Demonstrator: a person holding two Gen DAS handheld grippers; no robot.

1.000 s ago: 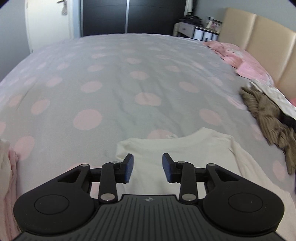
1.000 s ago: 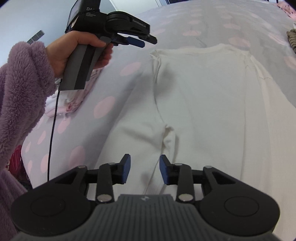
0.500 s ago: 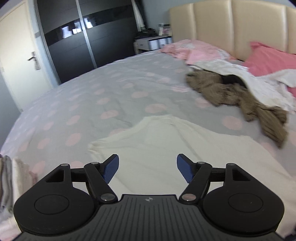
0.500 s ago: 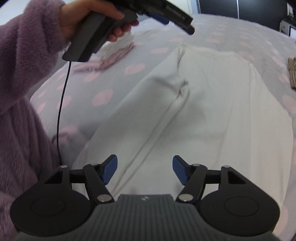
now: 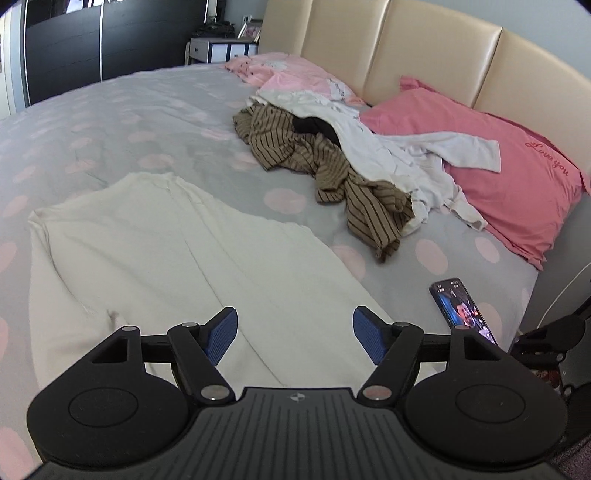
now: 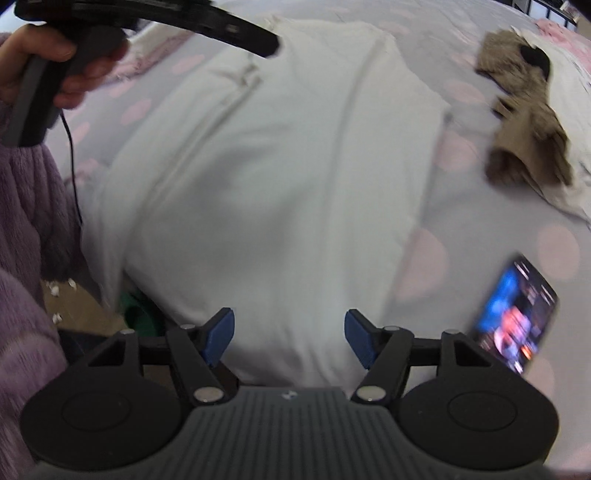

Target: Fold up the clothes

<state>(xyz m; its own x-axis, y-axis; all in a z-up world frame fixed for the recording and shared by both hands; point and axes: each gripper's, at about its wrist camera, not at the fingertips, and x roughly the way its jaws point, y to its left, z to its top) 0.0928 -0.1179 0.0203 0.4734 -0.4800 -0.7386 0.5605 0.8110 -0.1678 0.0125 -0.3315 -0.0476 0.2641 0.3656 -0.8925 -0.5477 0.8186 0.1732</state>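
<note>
A cream-white garment point(image 5: 155, 251) lies spread flat on the dotted grey bedspread, its sides folded inward lengthwise. My left gripper point(image 5: 294, 334) hovers open above the garment's near end, nothing between its blue pads. In the blurred right wrist view the same garment point(image 6: 280, 158) fills the middle, and my right gripper point(image 6: 289, 338) is open over its near hem at the bed's edge. A hand in a fuzzy purple sleeve holds the left gripper's body point(image 6: 147, 22) at the top left there.
A brown striped garment point(image 5: 325, 162) and white clothes point(image 5: 399, 155) are heaped to the right, near a pink pillow point(image 5: 491, 162). A lit phone point(image 5: 461, 310) lies on the bed at the right. Pink clothes point(image 5: 291, 74) lie by the beige headboard.
Both grippers have opened wider. The left view swung right, from the collar toward the headboard and clothes pile. The right gripper pulled back to the garment's hem, and the phone came into view.
</note>
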